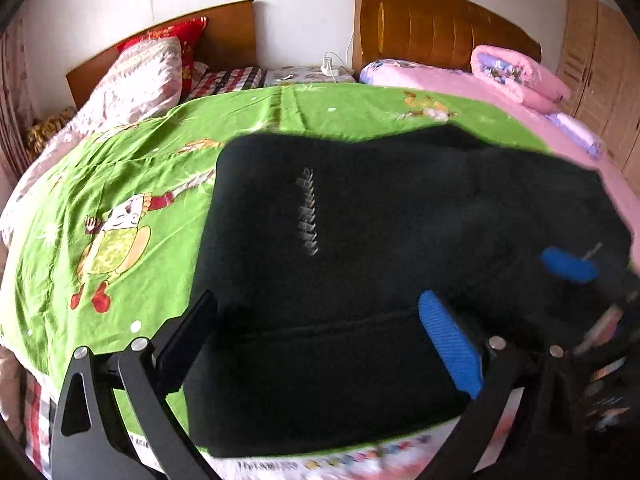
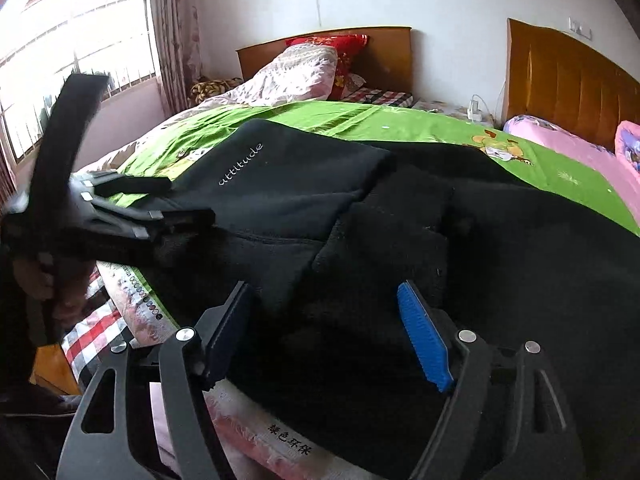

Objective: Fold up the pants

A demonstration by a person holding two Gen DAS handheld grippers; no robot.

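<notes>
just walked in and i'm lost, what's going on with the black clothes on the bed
A person with a handheld gripper in each hand is folding black pants on a green cartoon sheet spread over the bed. The pants lie near the bed's front edge, partly folded, with a flap bearing the word "attitude" on top. Both the left gripper and the right gripper are open over the fabric, gripping nothing.

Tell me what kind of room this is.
Most likely a home bedroom. Black pants lie on a green cartoon-print bedsheet, wooden headboards stand against the wall, and a folded pink quilt sits on the bed.
</notes>
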